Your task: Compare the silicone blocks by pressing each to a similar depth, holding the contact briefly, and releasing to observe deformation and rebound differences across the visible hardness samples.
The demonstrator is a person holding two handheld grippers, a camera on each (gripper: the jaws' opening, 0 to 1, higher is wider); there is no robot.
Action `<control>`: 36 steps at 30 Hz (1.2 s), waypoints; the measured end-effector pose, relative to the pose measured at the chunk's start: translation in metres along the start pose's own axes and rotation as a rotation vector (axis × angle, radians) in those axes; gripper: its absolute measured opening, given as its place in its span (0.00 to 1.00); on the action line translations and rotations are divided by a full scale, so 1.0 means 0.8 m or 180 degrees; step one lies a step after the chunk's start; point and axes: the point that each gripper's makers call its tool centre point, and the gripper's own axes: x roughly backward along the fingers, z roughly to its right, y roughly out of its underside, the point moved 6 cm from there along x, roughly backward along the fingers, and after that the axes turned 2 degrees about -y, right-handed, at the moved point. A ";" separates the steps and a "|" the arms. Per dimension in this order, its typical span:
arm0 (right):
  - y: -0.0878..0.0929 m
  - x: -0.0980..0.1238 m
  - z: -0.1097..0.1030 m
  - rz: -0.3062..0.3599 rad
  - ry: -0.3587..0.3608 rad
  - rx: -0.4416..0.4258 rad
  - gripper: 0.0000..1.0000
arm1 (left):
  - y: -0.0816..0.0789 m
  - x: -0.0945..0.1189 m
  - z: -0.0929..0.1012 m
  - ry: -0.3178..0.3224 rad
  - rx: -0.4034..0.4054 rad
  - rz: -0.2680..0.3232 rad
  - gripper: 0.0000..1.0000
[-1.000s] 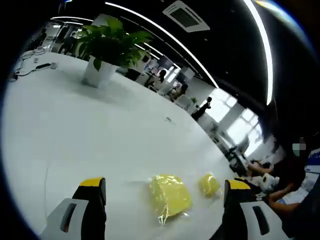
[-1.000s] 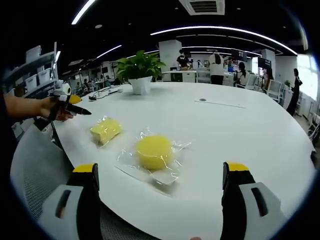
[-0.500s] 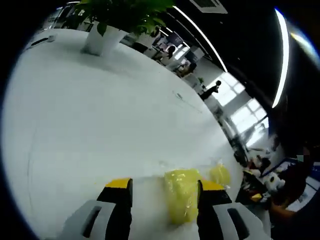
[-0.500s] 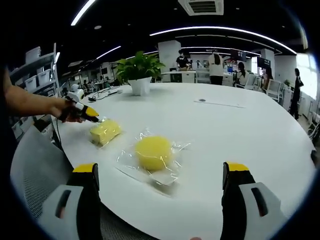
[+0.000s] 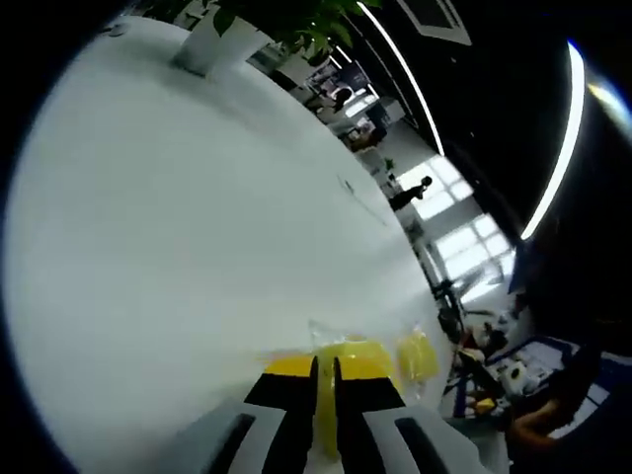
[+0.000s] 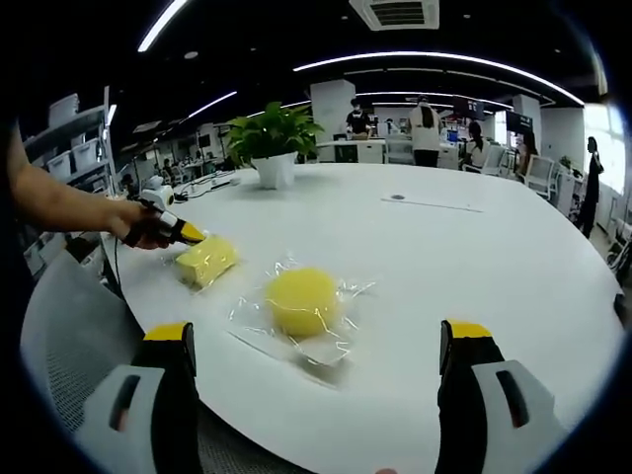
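Right gripper (image 6: 314,341) hangs low at the near edge of the white round table (image 6: 474,247), its yellow-tipped fingers (image 6: 466,346) spread wide with nothing between them. Just beyond the tips sits the round yellow silicone block (image 6: 301,299) in its clear crinkled wrapper, resting flat on the table. Further left lies the rectangular yellow silicone block (image 6: 206,260), also wrapped, and here is the contact: the left gripper (image 6: 186,233), held in the person's hand (image 6: 138,222), has its yellow tip against the near end of that block. From the left gripper view, the left gripper (image 5: 325,380) has its fingers (image 5: 292,380) drawn almost together, only a thin slit between them, and the rectangular block (image 5: 352,370) shows yellow through that slit and just past the tips; whether they pinch it or press down on it cannot be told. The round block (image 5: 417,355) sits beside it to the right. Far across the table stands a potted plant (image 6: 274,138) in a white pot, with a flat sheet of paper (image 6: 434,203) lying well apart to its right, and people at desks in the office beyond.
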 end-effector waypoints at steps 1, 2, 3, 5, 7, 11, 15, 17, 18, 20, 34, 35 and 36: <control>0.000 0.000 0.000 -0.0007 -0.0003 0.0004 0.96 | -0.001 -0.001 -0.001 -0.0011 -0.0050 0.0050 0.06; 0.000 0.000 0.000 -0.0013 -0.0001 0.0012 0.96 | -0.002 -0.003 0.001 -0.0002 -0.0212 0.0105 0.05; 0.000 0.000 0.000 -0.0013 0.0000 0.0018 0.96 | -0.001 -0.003 0.001 0.0009 -0.0209 0.0101 0.03; 0.000 0.000 0.000 0.0013 0.0008 0.0003 0.96 | -0.001 -0.003 0.002 0.0052 -0.0060 0.0058 0.02; 0.000 0.001 0.002 0.0018 0.0027 -0.0020 0.96 | -0.001 -0.003 0.001 0.0042 0.0024 0.0029 0.01; 0.000 0.001 0.002 0.0009 0.0025 -0.0010 0.96 | 0.001 -0.003 0.004 -0.0006 -0.0037 0.0062 0.00; 0.001 0.000 0.001 -0.0011 0.0015 0.0016 0.96 | 0.000 -0.002 0.008 -0.0046 -0.0004 0.0061 0.00; 0.001 0.000 0.001 -0.0010 0.0017 0.0011 0.96 | 0.004 0.002 0.015 0.0149 -0.0108 -0.0027 0.00; 0.001 0.000 0.002 -0.0007 0.0028 0.0013 0.96 | 0.004 0.002 0.013 0.0061 -0.0049 0.0002 0.00; 0.000 0.001 0.002 0.0003 0.0033 0.0006 0.96 | 0.003 0.002 0.009 -0.0003 -0.0102 -0.0006 0.00; 0.000 0.000 0.002 -0.0002 0.0031 0.0045 0.96 | -0.006 0.018 0.053 0.0143 -0.0451 0.0319 0.00; 0.000 0.000 0.002 0.0000 0.0029 0.0047 0.96 | -0.006 0.019 0.056 0.0145 -0.0487 0.0328 0.00; 0.000 0.000 0.002 0.0006 0.0030 0.0059 0.96 | -0.005 0.020 0.058 0.0132 -0.0510 0.0320 0.00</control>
